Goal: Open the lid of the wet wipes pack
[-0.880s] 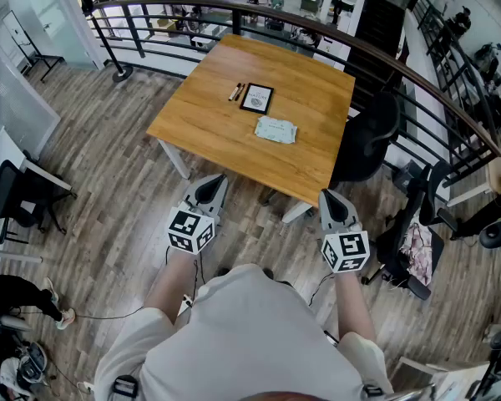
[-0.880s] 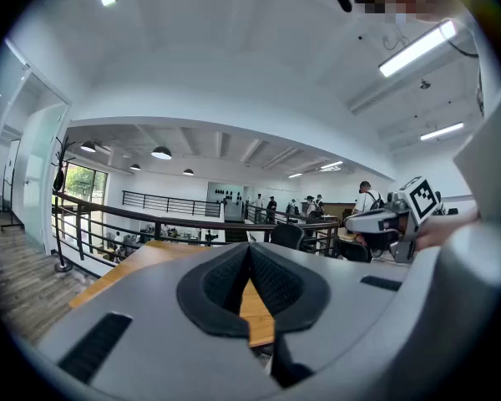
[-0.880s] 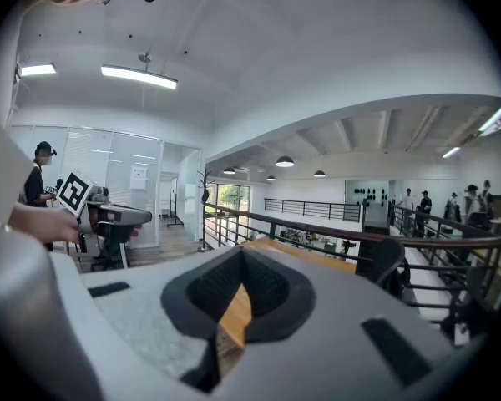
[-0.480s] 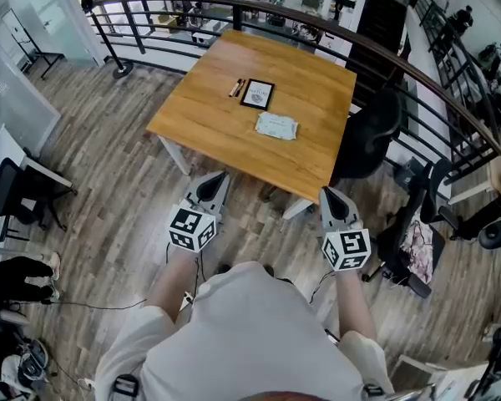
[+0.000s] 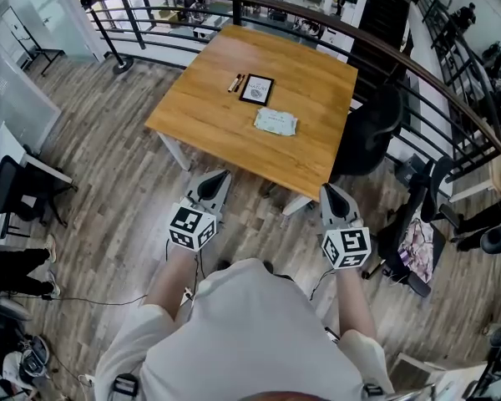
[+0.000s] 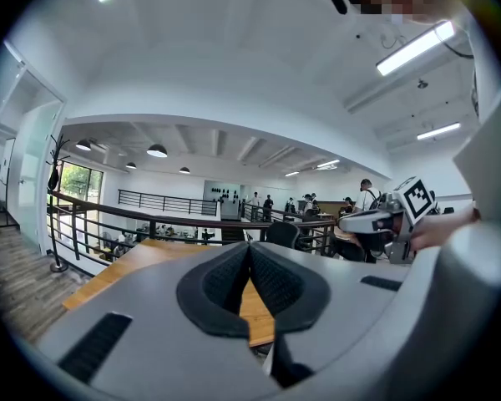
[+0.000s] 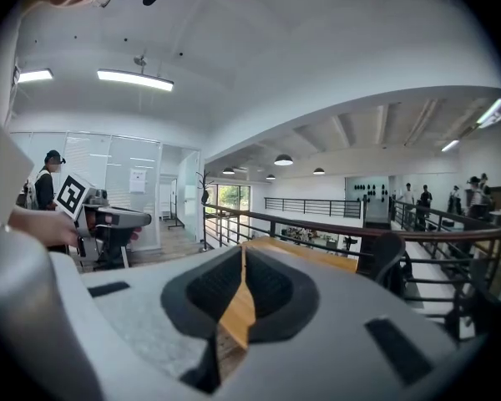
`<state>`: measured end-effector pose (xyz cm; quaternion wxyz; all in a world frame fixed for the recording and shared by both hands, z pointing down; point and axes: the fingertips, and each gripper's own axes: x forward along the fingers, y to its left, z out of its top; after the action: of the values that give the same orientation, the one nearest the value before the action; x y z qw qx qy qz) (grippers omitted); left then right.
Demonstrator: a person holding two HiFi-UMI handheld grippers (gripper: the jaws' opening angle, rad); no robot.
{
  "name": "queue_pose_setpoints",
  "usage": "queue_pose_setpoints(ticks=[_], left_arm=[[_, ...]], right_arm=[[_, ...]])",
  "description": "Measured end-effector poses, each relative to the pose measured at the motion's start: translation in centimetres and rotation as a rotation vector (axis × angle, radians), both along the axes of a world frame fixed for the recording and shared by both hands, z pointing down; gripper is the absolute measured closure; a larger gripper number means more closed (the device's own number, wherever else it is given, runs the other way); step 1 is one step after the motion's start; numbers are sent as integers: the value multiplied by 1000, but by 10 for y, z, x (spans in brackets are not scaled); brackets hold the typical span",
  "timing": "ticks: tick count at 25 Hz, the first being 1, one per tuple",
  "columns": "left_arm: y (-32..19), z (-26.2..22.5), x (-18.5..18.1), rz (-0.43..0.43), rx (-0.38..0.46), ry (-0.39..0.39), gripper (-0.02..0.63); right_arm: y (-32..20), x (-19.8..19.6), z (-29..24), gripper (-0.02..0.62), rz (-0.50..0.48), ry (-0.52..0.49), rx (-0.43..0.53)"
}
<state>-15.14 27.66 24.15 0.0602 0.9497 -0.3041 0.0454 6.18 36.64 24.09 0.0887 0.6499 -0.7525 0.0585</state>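
Note:
The wet wipes pack (image 5: 275, 122) is a pale green flat packet lying on the wooden table (image 5: 200, 115), toward its near right part. My left gripper (image 5: 215, 179) and right gripper (image 5: 331, 195) are both shut and empty, held side by side over the floor well short of the table's near edge. In the left gripper view the shut left gripper (image 6: 250, 249) points at the table (image 6: 142, 253), and the right gripper (image 6: 376, 220) shows at the right. From the right gripper view, the shut right gripper (image 7: 243, 253) faces the table (image 7: 317, 257).
A framed picture (image 5: 256, 89) and pens (image 5: 236, 83) lie on the table beyond the pack. A black office chair (image 5: 369, 136) stands at the table's right. A curved dark railing (image 5: 417, 78) runs behind the table. Cables trail on the wood floor (image 5: 108, 215).
The view has shifted slightly, so the table sits a little higher in the picture. Both grippers keep their places and stay shut.

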Motion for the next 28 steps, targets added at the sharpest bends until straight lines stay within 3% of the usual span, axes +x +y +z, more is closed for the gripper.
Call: queue_pose_setpoints(ticks=[7, 14, 28], left_arm=[[-1, 6, 16, -7, -8, -1, 583], [3, 16, 36, -4, -25, 4, 531], [15, 40, 63, -42, -56, -25, 492]], right_arm=[[0, 17, 5, 563, -12, -18, -7], [-1, 33, 13, 465, -64, -32, -22], [-5, 62, 31, 459, -137, -33, -50]])
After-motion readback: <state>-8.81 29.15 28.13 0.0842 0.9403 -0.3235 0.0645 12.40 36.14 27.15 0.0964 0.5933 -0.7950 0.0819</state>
